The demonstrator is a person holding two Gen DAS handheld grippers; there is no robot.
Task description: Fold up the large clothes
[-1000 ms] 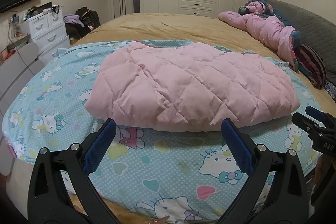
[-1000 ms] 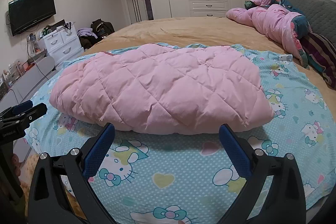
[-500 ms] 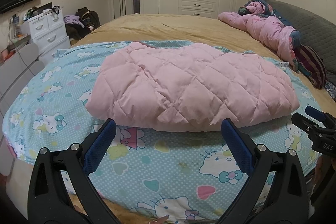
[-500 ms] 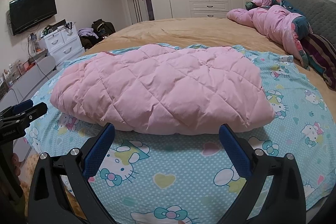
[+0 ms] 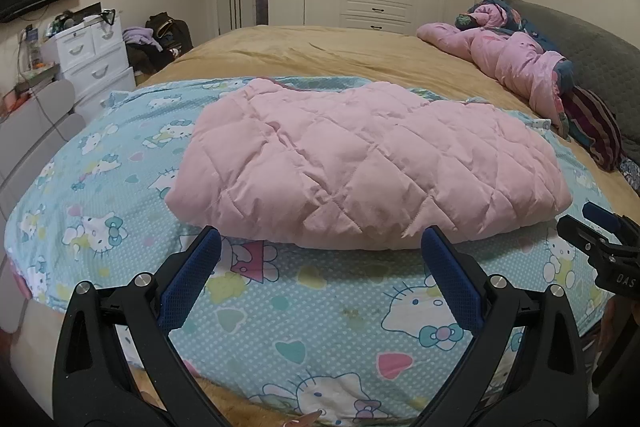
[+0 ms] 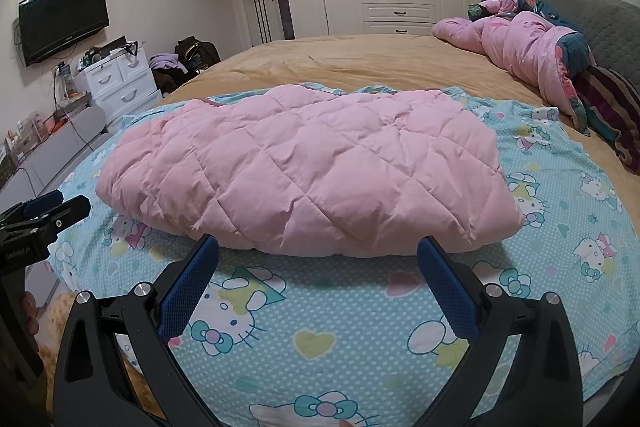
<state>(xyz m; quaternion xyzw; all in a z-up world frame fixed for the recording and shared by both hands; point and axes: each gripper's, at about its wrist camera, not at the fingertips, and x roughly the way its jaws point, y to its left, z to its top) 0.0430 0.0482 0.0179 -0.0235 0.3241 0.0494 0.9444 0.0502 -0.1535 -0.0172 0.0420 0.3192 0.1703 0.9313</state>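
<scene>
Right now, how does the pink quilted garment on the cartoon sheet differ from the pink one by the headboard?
The quilted garment lies flat and folded on the blue cartoon sheet; the far pink garment is heaped loosely on the tan bedspread. The near one is plain pink; the far one shows dark blue parts. Both are pink and padded, and neither is gripped.

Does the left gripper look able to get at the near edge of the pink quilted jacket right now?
Probably yes. The left gripper is open, and only bare cartoon sheet lies between its fingers and the pink quilted jacket; nothing blocks the near edge.
</scene>
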